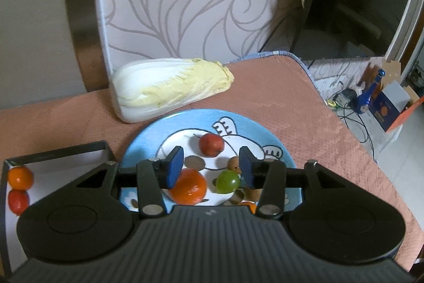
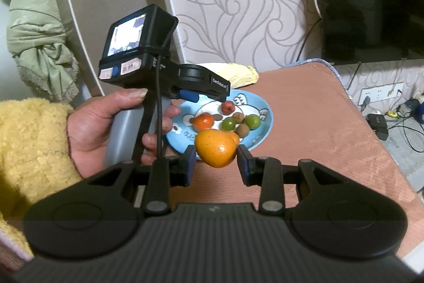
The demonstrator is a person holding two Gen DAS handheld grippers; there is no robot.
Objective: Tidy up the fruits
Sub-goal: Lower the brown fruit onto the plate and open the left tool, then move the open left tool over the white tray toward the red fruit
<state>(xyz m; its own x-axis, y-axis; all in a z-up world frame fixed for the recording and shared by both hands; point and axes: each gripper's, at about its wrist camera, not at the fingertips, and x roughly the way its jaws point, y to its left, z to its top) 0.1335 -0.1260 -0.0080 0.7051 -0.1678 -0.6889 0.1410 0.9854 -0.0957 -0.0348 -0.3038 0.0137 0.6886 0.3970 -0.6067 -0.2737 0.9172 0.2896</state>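
Hovering above the blue plate (image 1: 265, 134), the left gripper (image 1: 212, 169) is seen spread and empty; a green fruit (image 1: 227, 181) lies at its five o'clock, so centring is advised before closing. From the right wrist, an orange fruit (image 2: 216, 149) is pinched by the right gripper (image 2: 216, 163), at the plate's six o'clock.

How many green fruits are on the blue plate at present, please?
2. In the right wrist view, one green fruit lies near the middle of the blue plate; the second green fruit lies just right of it. Others may be hidden.
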